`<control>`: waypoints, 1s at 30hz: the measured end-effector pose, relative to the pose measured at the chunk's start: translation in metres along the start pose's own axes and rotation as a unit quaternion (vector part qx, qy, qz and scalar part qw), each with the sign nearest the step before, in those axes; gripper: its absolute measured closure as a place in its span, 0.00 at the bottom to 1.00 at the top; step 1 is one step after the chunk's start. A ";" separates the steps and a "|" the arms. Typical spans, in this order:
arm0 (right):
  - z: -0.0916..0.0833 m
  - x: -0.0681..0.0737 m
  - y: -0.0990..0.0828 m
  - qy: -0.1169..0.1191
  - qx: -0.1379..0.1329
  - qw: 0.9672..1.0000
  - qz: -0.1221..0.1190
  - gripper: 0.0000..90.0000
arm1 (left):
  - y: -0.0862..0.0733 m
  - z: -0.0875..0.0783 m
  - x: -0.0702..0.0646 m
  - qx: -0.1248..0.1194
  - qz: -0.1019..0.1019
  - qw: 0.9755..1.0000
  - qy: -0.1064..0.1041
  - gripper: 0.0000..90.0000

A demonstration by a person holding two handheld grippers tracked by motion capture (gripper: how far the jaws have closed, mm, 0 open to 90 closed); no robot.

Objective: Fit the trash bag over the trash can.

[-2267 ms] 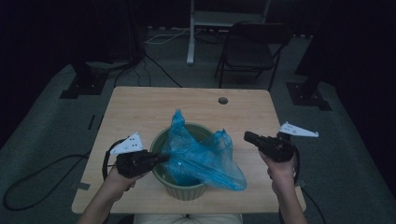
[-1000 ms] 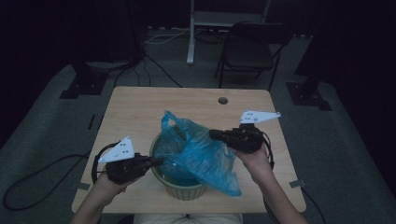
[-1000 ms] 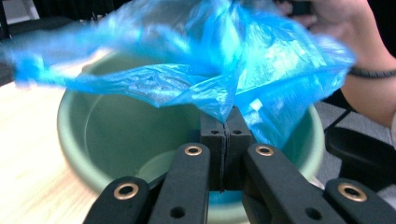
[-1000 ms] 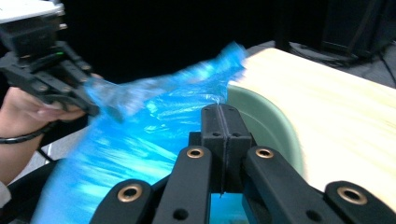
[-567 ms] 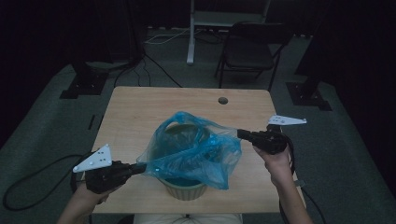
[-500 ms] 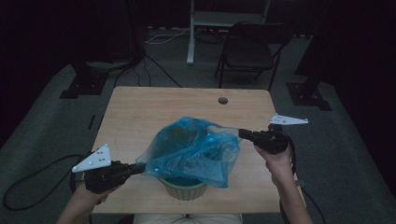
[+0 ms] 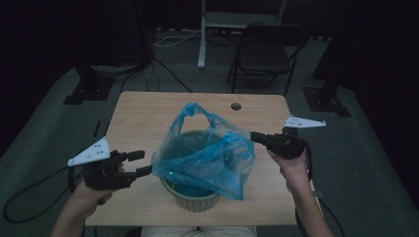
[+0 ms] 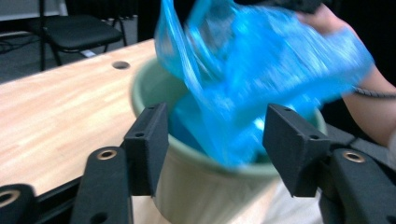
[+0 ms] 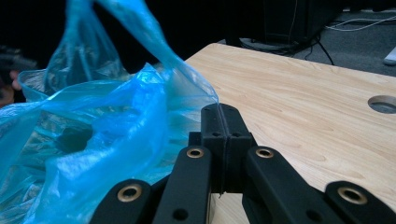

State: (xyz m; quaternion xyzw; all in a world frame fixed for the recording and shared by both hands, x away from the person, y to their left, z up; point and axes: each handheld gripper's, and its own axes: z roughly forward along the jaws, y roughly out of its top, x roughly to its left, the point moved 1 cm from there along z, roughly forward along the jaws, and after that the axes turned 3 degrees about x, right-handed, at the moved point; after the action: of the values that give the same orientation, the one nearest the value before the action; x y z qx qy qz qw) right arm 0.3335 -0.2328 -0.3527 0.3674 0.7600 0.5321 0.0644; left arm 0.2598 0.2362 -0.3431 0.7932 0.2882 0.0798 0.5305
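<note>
From above, a blue plastic bag point(image 7: 207, 158) sits in a green bowl point(image 7: 191, 200) on the worktop point(image 7: 143, 118). The left gripper point(image 7: 141, 163) has just been opening; its jaws stand apart with nothing between them. The right gripper view shows the right gripper point(image 9: 219, 112) with jaws pinched tight on the bag's edge. The left gripper view shows the bag blurry.
</note>
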 end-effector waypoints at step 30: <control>0.073 -0.023 -0.001 -0.026 0.042 0.999 0.022 1.00 | -0.008 0.091 0.084 0.057 -0.117 0.990 0.059 1.00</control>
State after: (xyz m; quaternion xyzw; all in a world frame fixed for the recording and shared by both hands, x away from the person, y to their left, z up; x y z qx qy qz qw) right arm 0.3854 -0.1919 -0.3917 0.3999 0.7717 0.4913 0.0566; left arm 0.3653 0.2118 -0.4036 0.7770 0.4137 0.0469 0.4722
